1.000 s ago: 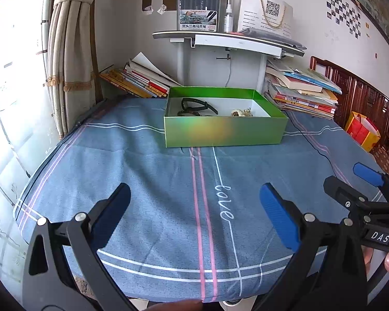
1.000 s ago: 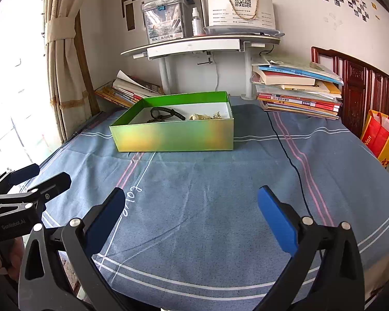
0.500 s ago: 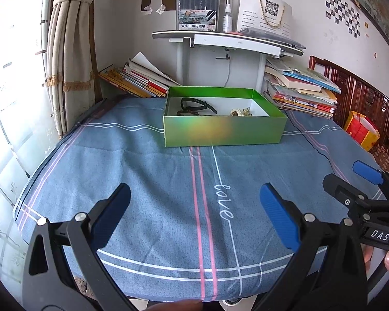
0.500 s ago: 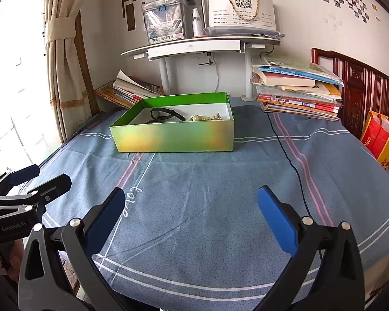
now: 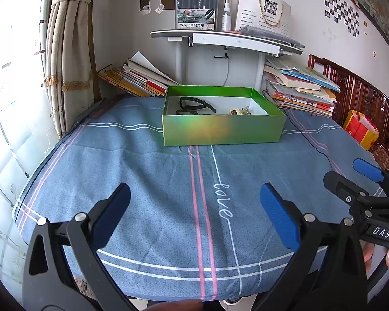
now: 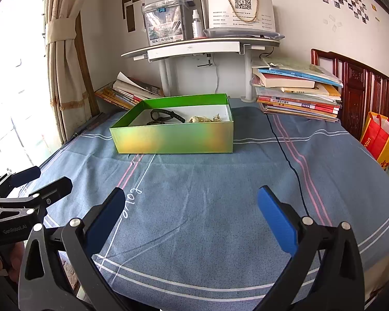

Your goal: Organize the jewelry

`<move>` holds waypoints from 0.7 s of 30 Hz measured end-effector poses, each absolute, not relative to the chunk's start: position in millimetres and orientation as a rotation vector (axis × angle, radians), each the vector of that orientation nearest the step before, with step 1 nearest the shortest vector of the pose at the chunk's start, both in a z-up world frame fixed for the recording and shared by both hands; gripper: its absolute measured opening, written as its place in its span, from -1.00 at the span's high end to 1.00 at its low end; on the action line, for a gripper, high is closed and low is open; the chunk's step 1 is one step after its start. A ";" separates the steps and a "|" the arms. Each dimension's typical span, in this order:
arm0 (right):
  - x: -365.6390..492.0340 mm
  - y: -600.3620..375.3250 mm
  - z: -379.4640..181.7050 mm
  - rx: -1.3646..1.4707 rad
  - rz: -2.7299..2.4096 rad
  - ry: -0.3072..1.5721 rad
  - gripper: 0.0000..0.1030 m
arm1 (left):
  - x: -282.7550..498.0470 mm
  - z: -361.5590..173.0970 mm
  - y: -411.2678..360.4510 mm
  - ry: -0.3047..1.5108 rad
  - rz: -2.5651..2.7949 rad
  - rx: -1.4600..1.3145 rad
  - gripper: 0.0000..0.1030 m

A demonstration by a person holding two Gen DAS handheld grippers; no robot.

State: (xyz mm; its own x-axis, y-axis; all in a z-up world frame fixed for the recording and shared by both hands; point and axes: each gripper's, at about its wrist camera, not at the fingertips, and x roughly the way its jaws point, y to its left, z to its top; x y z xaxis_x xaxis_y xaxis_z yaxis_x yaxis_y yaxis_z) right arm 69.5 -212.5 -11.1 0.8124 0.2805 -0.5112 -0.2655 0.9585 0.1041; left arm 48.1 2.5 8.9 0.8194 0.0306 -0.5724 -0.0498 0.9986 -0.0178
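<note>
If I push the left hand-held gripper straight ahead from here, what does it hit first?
Probably the near wall of the green box. The left hand-held gripper is open and points across bare blue cloth toward it, with nothing between. If it is angled slightly down, it may meet the cloth first; depth is unclear.

Glossy green box (image 5: pixel 221 132), probably cardboard, on matt woven cloth (image 5: pixel 147 178).
</note>
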 end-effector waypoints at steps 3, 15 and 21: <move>69.5 -212.2 -10.4 0.025 0.293 0.551 -0.93 | 48.1 9.6 2.2 0.608 0.042 -0.031 -0.92; 69.6 -211.7 -9.1 0.021 0.295 0.550 -0.93 | 48.4 9.7 1.7 0.608 0.042 -0.029 -0.92; 69.4 -211.5 -9.0 0.023 0.296 0.550 -0.93 | 48.1 10.5 1.1 0.609 0.042 -0.027 -0.92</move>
State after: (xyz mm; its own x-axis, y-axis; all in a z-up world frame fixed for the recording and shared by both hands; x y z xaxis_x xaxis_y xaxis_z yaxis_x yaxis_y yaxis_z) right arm 69.4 -211.5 -9.0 0.8111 0.2835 -0.5117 -0.2712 0.9573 0.1005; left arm 48.1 1.1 10.5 0.8194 0.0318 -0.5724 -0.0478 0.9988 -0.0129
